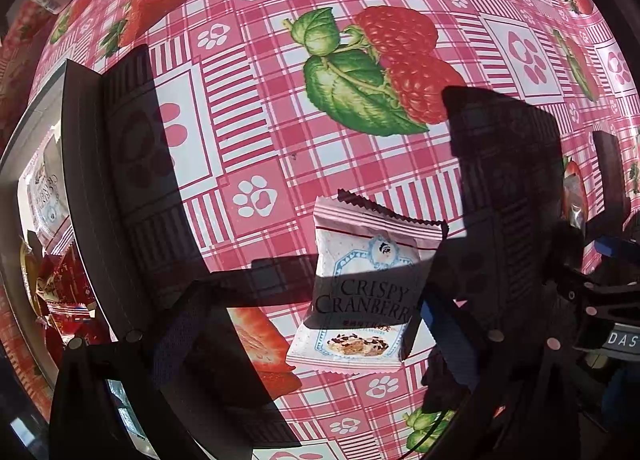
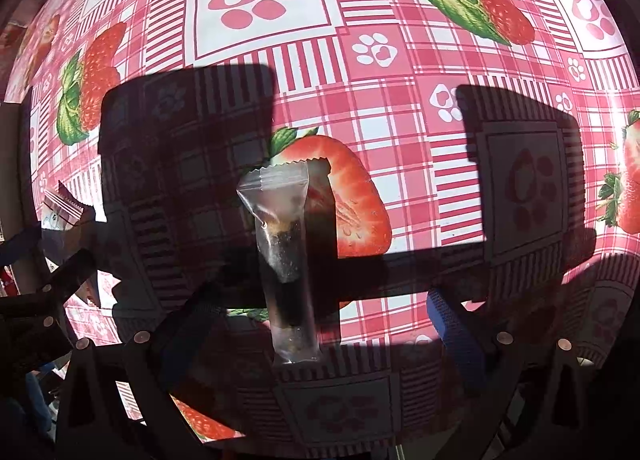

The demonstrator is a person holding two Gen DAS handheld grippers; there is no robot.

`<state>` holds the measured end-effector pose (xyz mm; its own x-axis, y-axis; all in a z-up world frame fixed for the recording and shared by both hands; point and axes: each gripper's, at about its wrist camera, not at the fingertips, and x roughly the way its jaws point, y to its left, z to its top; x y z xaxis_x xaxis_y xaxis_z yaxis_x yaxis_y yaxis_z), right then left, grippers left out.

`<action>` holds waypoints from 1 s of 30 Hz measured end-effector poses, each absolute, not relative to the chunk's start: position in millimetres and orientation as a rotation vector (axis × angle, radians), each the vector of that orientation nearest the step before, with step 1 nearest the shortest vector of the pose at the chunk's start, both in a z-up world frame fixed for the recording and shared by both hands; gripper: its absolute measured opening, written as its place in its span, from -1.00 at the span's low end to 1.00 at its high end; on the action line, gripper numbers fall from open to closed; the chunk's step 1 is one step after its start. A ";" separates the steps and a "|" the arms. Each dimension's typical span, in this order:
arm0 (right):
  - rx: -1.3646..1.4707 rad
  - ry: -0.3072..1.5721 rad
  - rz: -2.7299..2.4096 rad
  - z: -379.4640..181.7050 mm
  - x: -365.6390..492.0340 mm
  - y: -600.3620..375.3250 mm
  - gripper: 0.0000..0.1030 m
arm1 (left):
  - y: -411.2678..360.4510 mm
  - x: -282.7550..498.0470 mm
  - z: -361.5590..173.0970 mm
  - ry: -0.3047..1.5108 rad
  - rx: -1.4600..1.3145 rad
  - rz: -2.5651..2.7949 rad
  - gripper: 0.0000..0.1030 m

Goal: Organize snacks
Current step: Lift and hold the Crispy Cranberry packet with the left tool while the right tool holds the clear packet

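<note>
Both your left gripper (image 1: 308,324) and right gripper (image 2: 316,324) are spread wide, empty. The cranberry packet (image 1: 360,288) looks light and crinkly: pinch it mid-body.

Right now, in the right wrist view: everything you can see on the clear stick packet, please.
The clear stick packet is a long, narrow sachet of transparent, crinkly film with a zigzag-cut sealed top end. Inside sits a dark, elongated snack with a lighter brown patch near its upper end. It lies flat on the strawberry-print tablecloth, lengthwise away from the camera, partly over a printed strawberry half and mostly in shadow. It sits between the open fingers of the right tongs, which do not appear to touch it.
</note>
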<state>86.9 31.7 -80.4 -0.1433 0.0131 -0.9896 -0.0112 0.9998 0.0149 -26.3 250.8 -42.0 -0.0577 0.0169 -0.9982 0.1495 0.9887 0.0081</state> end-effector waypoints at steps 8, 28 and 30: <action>0.002 1.714 0.021 -76.4 81.6 31.5 1.00 | 250.9 -24.5 -44.5 1.641 0.122 -0.096 1.00; -0.058 1.710 0.116 -42.8 75.1 51.6 -0.63 | 198.8 -39.0 -30.3 1.645 0.297 -0.236 -0.14; 0.018 1.714 0.134 -38.9 74.2 47.6 -0.63 | 198.2 -39.9 -27.4 1.647 0.285 -0.243 -0.15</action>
<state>74.2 47.6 -38.9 -0.1482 0.0892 -0.9849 -0.0653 0.9929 0.0997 -39.9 198.2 -27.4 -0.0857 0.0413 -0.9955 0.3269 0.9450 0.0111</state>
